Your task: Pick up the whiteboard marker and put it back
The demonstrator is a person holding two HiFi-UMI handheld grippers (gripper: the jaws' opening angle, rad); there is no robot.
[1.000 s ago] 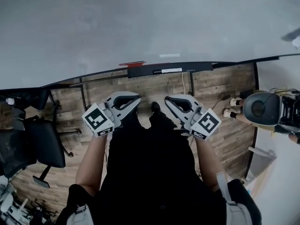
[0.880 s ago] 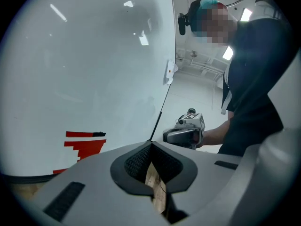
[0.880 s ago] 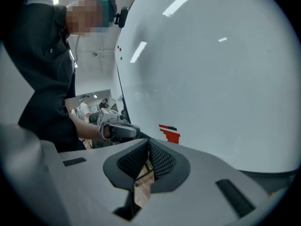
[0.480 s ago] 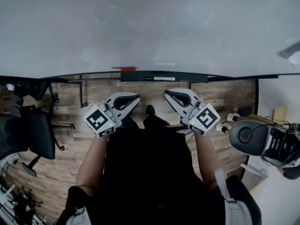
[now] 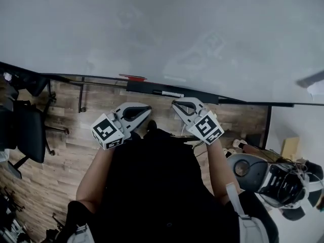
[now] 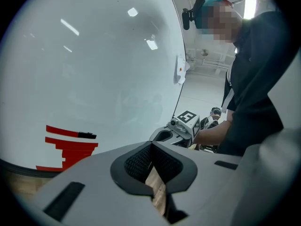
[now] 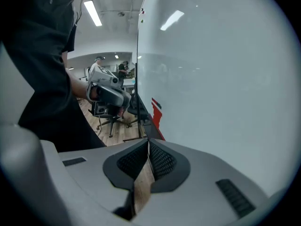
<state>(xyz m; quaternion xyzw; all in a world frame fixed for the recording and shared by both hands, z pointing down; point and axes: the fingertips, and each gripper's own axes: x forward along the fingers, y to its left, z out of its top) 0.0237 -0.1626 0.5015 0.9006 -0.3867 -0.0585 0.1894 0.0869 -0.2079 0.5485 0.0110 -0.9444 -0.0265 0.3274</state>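
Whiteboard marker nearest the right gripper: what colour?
Whiteboard marker: white barrel, black end; clearest in the head view.

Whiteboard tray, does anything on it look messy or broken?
Nothing stands out. The whiteboard marker lies flat along the tray, and no spill or damage shows. A red marker lies near the tray's left end. The left gripper and right gripper are both shut and empty.

whiteboard [image 5: 162,29]: glossy, smooth white
floor [image 5: 61,146]: matt wood planks
left tongs [image 6: 151,146]: matt grey plastic, black cross-hatched pads [image 6: 138,164]
right tongs [image 7: 148,143]: same finish
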